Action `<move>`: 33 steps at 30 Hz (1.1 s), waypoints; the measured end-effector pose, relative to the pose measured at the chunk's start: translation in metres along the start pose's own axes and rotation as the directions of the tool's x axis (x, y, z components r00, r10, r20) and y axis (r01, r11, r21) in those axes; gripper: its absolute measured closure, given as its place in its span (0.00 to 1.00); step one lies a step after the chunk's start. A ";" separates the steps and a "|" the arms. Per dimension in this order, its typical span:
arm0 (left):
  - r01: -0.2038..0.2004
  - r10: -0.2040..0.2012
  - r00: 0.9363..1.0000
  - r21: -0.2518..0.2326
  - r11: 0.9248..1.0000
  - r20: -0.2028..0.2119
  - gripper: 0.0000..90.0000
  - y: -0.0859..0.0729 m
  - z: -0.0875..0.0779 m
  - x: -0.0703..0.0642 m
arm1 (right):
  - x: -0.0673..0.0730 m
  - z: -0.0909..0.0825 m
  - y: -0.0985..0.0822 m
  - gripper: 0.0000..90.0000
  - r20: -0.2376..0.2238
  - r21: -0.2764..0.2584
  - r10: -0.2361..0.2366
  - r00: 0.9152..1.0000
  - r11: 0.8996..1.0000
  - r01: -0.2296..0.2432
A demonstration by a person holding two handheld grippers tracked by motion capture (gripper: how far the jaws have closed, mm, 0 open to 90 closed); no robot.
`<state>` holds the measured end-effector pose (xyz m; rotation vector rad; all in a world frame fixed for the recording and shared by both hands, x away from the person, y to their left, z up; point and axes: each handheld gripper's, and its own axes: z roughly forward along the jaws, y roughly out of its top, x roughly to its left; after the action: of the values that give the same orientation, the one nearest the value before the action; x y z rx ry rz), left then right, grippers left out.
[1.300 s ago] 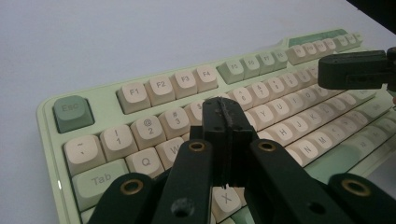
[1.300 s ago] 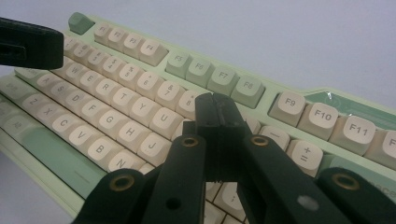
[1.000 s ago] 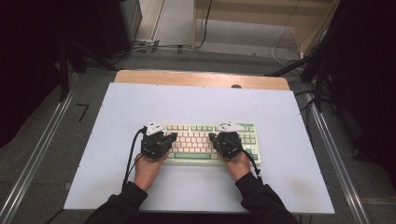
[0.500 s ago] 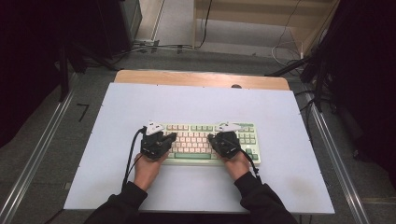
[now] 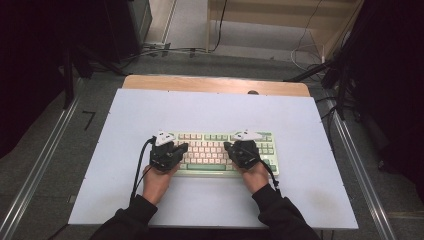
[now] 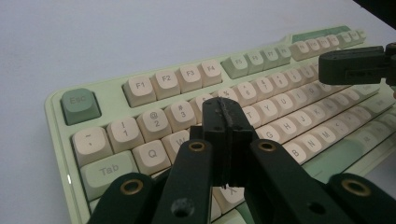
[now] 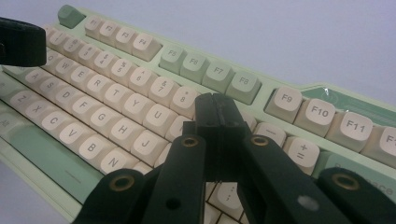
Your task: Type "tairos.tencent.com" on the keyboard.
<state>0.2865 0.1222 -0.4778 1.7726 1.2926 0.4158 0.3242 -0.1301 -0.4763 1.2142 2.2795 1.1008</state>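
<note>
Directly beneath closed left tool (image 6: 227,119), keyboard (image 6: 154,93)

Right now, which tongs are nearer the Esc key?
Left. The left tongs sit shut over the keyboard's left letter keys, a few keys from the Esc key. The right tongs, also shut, sit over the right-hand keys, much farther along.

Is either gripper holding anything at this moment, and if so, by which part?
Nothing is held. The left gripper and right gripper are both shut with jaws pressed together, empty, poised over the keyboard.
</note>
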 end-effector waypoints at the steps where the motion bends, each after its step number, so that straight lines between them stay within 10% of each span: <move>1: 0.001 -0.001 1.000 0.000 1.000 0.000 1.00 0.000 0.000 0.000 | 0.000 0.000 0.000 0.97 0.000 -0.002 0.001 1.000 1.000 -0.001; 33: -0.020 0.022 0.999 0.060 0.998 -0.031 1.00 -0.012 0.007 0.001 | -0.002 -0.004 0.001 0.97 -0.005 -0.012 0.005 1.000 1.000 -0.005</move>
<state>0.2847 0.1211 -0.4917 1.8381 1.3216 0.4226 0.3236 -0.1329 -0.4731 1.2148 2.2714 1.1193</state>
